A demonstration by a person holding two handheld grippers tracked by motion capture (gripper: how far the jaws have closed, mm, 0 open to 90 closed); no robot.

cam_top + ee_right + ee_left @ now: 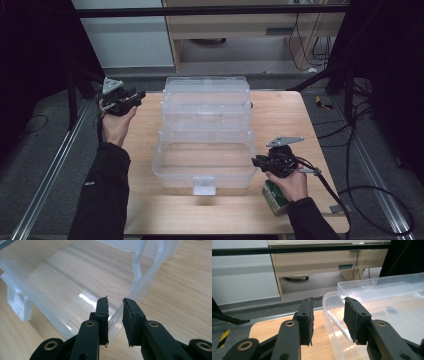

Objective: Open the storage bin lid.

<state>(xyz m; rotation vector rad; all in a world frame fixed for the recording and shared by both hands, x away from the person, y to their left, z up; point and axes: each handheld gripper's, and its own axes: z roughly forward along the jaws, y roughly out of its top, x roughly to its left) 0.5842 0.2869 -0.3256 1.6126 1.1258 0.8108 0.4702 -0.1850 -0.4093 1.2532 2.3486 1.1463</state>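
Note:
A clear plastic box (172, 170) stands opened out in tiers in the middle of the wooden table, and its bottom tray holds nothing. My left gripper (140, 94) hovers off the box's far left corner, open. In the left gripper view it (328, 300) has nothing between its jaws, and the box (387, 302) lies just beyond them. My right gripper (255, 161) is at the near right wall of the box. In the right gripper view it (115, 300) is open and its jaws straddle the thin rim of the box (62, 277) with a gap on each side.
A white latch (204, 185) sticks out from the box's front wall. Under my right hand, by the table's near right edge, lies a small green and white pack (274, 197). Cables trail off the table to the right. A cabinet stands beyond the far edge.

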